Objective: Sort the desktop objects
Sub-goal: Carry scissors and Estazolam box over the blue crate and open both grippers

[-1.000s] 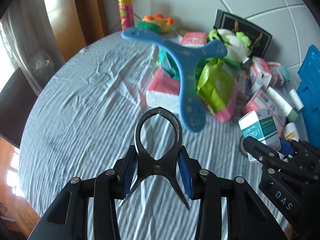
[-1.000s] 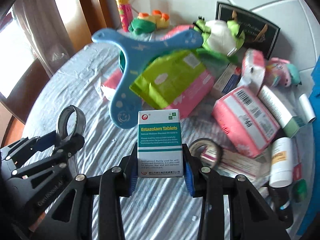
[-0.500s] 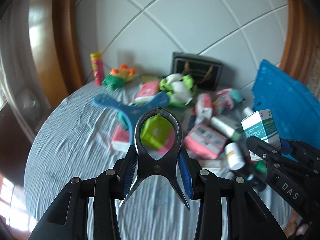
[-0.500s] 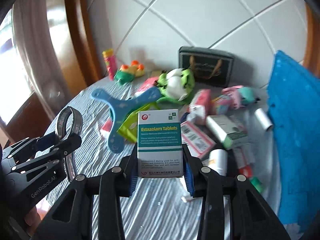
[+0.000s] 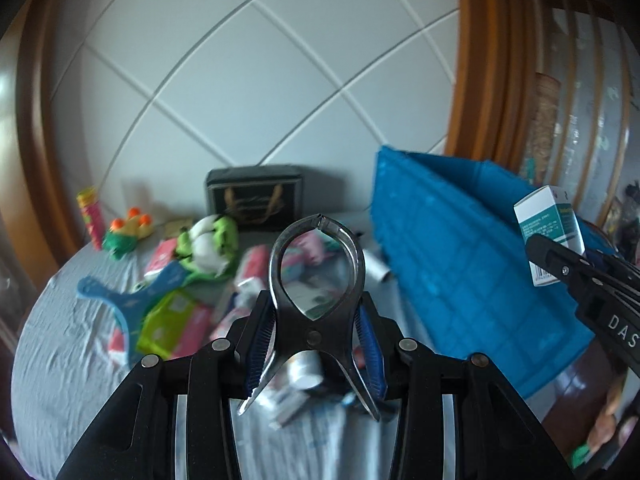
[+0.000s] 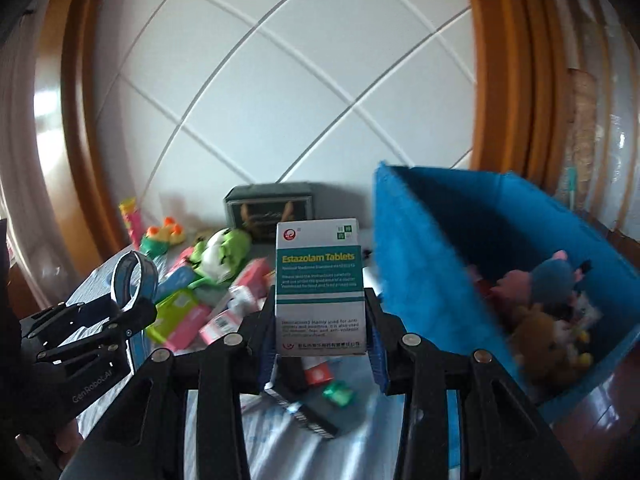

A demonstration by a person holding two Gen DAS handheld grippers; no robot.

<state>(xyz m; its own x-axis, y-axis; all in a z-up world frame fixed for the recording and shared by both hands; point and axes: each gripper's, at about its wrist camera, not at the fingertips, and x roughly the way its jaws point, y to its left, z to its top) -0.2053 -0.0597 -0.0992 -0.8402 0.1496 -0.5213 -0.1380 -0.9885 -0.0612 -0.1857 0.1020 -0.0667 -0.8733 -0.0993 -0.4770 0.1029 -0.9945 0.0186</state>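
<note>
Blue fabric storage bin (image 6: 432, 264): half a second ago only its outer wall faced me; now my right camera looks into it, at soft toys (image 6: 548, 304) heaped inside, blurred, their kinds uncertain. Round table under a grey-blue wrinkled cloth (image 5: 60, 344): it sat higher in both views before and has dropped low; its far clutter of packets is smeared by motion, the near edge cut off behind my fingers. Blue three-armed plastic boomerang (image 5: 128, 300): lies at the left of the heap, unmoved. White-and-teal cardboard box printed "Estazolam Tablets" (image 6: 320, 288): upright in my right gripper (image 6: 320, 332), pads pressed to both sides, held in the air beside the bin's near wall; its lower print is unreadable. Black metal spring clip with a looped head (image 5: 316, 288): clamped by its handles in my left gripper (image 5: 314, 344), loop upward, handle tips splayed below, above the table as before.
</note>
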